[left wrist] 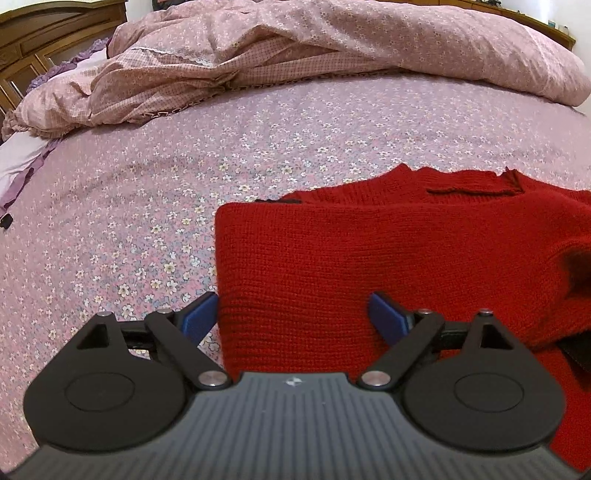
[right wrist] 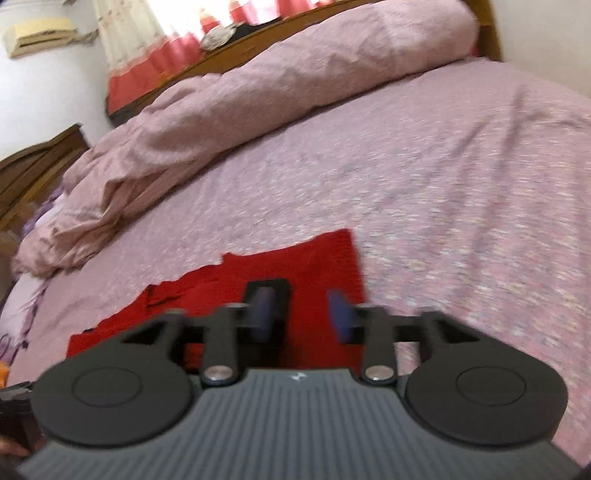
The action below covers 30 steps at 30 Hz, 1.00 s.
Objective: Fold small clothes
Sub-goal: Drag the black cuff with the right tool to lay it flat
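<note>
A floral pink bedsheet (left wrist: pixel 184 166) under a rumpled duvet (right wrist: pixel 258 110) — wooden headboard (left wrist: pixel 44 33), red-hemmed curtain (right wrist: pixel 147 55) behind.

I see a floral pink bed sheet (left wrist: pixel 184 177), a rumpled pink duvet (left wrist: pixel 295 55) along its far side, and a wooden headboard (left wrist: pixel 33 44) behind.

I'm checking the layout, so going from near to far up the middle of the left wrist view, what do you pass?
Left gripper, jaws open over the garment → red sweater lying partly folded → flowered bedsheet → bunched pink quilt at the far side.
</note>
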Motion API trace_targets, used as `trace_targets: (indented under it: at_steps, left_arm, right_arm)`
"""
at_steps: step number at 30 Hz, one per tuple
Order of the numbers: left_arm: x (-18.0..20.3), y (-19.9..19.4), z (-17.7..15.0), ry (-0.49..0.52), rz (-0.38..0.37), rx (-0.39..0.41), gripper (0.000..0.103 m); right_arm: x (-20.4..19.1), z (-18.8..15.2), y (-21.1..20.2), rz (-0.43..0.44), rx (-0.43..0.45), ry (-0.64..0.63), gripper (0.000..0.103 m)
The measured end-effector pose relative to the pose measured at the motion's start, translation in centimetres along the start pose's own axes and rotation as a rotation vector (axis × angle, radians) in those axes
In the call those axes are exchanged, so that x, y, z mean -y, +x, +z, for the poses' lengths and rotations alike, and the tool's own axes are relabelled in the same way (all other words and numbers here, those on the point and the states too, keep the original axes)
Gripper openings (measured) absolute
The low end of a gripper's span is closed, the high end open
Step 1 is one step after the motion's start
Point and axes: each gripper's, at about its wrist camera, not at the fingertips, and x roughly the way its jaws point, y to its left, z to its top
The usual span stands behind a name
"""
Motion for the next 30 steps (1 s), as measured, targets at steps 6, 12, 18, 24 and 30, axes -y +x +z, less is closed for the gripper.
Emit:
trace_targets:
  at_steps: [6, 12, 18, 24, 30]
  left_arm:
    - [0.0, 0.0, 0.0, 0.003, -0.002, -0.001, 0.092]
    - [-0.2, 0.0, 0.0, 0.004, -0.010, -0.001, 0.092]
    - [-0.2, -0.3, -0.1, 0.002, -0.011, 0.012, 0.092]
    - [0.3, -2.2, -0.1, 0.041, -0.032, 0.100, 0.092]
    - [2.1, -1.5, 0.5, 0.105, -0.059, 0.120, 0.092]
  right_arm:
    - [-2.3, 0.0, 4.0, -0.021, -0.067, -0.125, 0.052]
    - [-3.7, -1.1, 5.7, -0.057, -0.071, -0.253, 0.054]
    - [-4.6, -1.3, 6.2, 0.015, -0.083, -0.269, 0.023]
    - [-5.6, -0.4, 2.1, 0.026, 0.020, -0.281, 0.011]
    - [-4.7, 2.3, -1.4, -0.067, 0.092, -0.301, 0.011]
